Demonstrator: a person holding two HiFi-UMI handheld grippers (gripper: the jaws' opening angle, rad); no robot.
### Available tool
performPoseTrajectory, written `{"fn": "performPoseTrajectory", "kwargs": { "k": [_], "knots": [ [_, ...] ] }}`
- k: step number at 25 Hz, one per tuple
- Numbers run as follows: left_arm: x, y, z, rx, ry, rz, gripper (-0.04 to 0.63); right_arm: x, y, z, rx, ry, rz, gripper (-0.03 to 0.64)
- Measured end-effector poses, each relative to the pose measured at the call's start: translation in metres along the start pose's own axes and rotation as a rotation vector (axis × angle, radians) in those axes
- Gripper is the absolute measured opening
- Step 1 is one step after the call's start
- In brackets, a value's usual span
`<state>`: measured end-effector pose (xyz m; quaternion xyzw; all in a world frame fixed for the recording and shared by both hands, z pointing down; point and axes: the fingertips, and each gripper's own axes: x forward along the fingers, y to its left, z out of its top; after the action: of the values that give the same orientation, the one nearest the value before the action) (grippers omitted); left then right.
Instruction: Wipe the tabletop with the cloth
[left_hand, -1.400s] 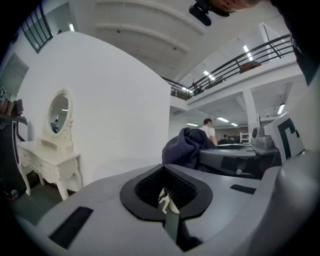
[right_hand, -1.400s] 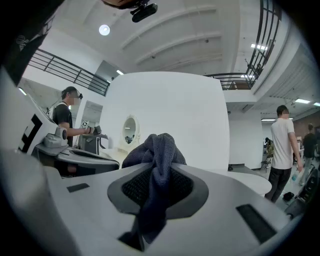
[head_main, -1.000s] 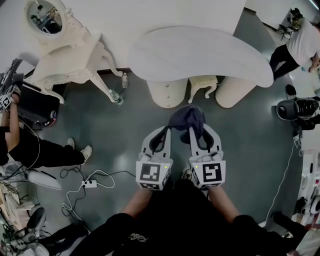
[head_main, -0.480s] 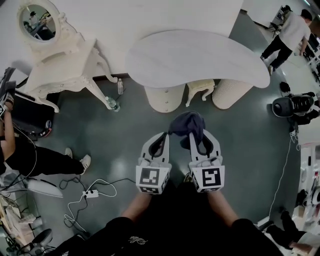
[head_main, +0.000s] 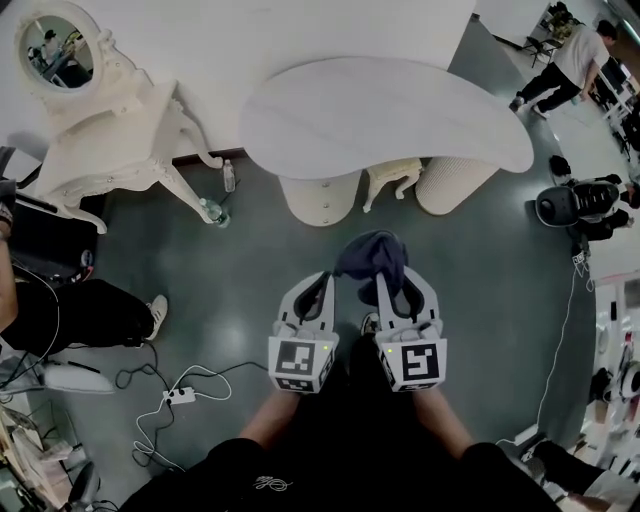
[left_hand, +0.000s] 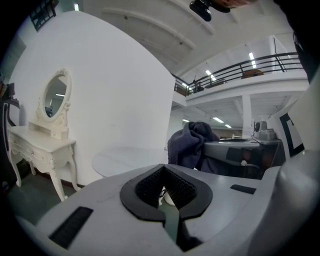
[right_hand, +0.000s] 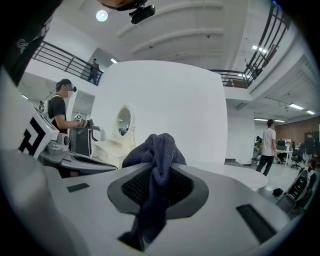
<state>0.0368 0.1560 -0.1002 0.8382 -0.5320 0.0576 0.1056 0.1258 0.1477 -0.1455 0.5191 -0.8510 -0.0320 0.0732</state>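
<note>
Left gripper (head_main: 318, 284) (left_hand: 163, 169): jaws pressed together, nothing between the pads. It is held level, just beside the right gripper and apart from it.

Right gripper (head_main: 386, 276) (right_hand: 157, 176): jaws pinch the cloth (head_main: 372, 254) (right_hand: 156, 149). The dark blue fabric bunches above and ahead of the jaw tips, and a tail hangs down between the pads toward the camera. In the left gripper view the cloth (left_hand: 190, 145) shows to the right of the left jaws, not touching them.

Tabletop (head_main: 385, 112) (left_hand: 125, 160) (right_hand: 240, 176): white, kidney-shaped, on rounded pedestals. It stands ahead of both grippers and well apart from them. The cloth is off its surface, held in the air over the grey floor (head_main: 230, 270).

Other items: a white dressing table (head_main: 115, 135) with an oval mirror (head_main: 50, 45) stands ahead and to the left of the left gripper. A white power strip (head_main: 180, 396) with cables lies on the floor left of the left gripper.
</note>
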Motion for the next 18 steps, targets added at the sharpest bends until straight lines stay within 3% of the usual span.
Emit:
{"fn": "performPoseTrajectory", "kwargs": {
  "k": [10, 18],
  "knots": [
    [0.056, 0.036, 0.003, 0.024, 0.052, 0.076, 0.008, 0.079, -0.024, -0.012, 0.040, 0.008, 0.099, 0.054],
    [0.113, 0.038, 0.029, 0.033, 0.043, 0.187, 0.008, 0.133, -0.083, 0.006, 0.048, -0.040, 0.214, 0.054]
  ]
}}
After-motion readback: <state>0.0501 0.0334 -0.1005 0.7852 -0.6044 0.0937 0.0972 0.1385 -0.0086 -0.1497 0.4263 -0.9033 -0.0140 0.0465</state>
